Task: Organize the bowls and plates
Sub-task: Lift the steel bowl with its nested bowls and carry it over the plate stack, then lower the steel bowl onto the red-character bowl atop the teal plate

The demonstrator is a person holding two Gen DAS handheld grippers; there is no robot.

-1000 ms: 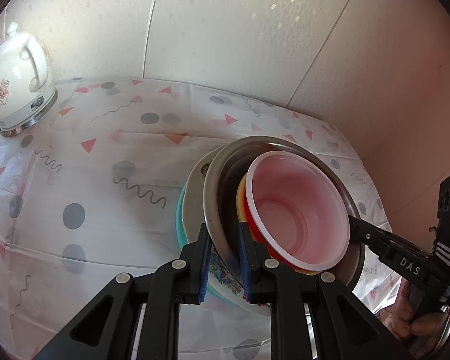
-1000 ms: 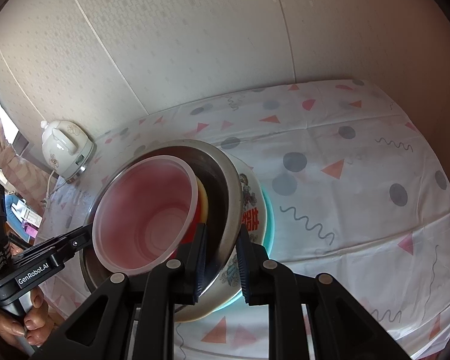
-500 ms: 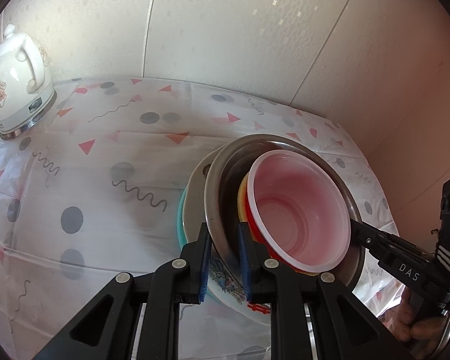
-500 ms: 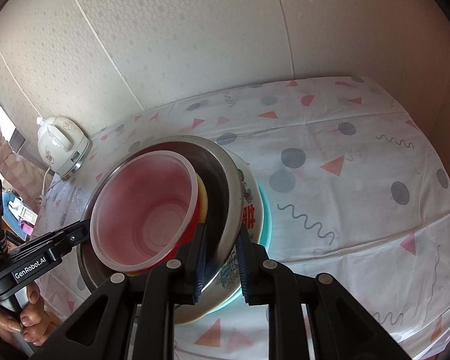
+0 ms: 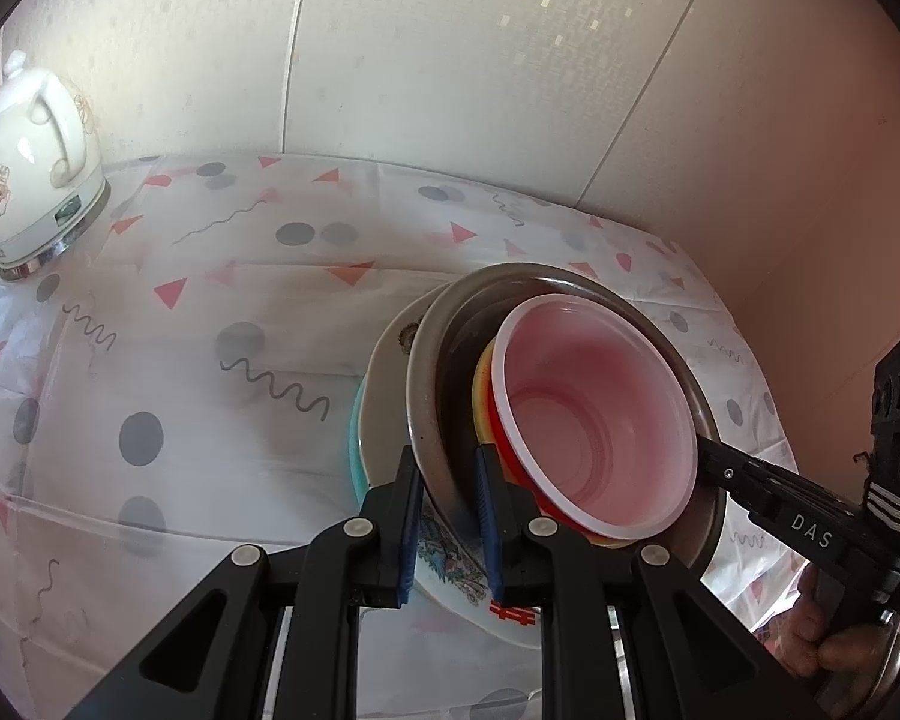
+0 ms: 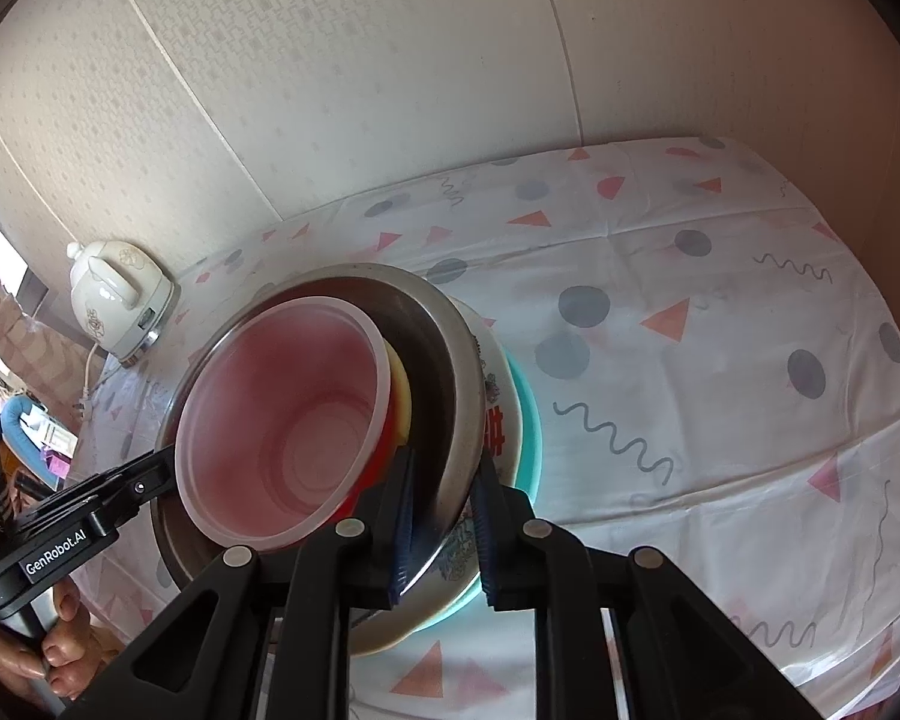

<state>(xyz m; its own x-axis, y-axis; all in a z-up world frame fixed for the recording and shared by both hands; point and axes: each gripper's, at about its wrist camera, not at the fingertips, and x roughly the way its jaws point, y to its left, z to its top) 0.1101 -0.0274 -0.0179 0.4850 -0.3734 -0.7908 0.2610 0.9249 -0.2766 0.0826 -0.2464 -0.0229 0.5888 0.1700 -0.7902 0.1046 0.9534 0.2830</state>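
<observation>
- Both grippers, as we see them, left (image 5: pixel 447 516) and right (image 6: pixel 441 525), clamp opposite rims of the steel bowl (image 5: pixel 426 396).
- We find it stacked on a printed plate (image 6: pixel 498 384), teal beneath, over the tablecloth (image 5: pixel 180 330).
- Red bowl (image 5: pixel 594 432) nests inside.

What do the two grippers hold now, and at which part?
Both hold the steel bowl by its rim: left gripper and right gripper clamp opposite edges.

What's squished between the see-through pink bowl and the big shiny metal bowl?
A red bowl and a yellow bowl sit nested between the pink bowl and the metal bowl. Both wrist views show their edges peeking out.
</observation>
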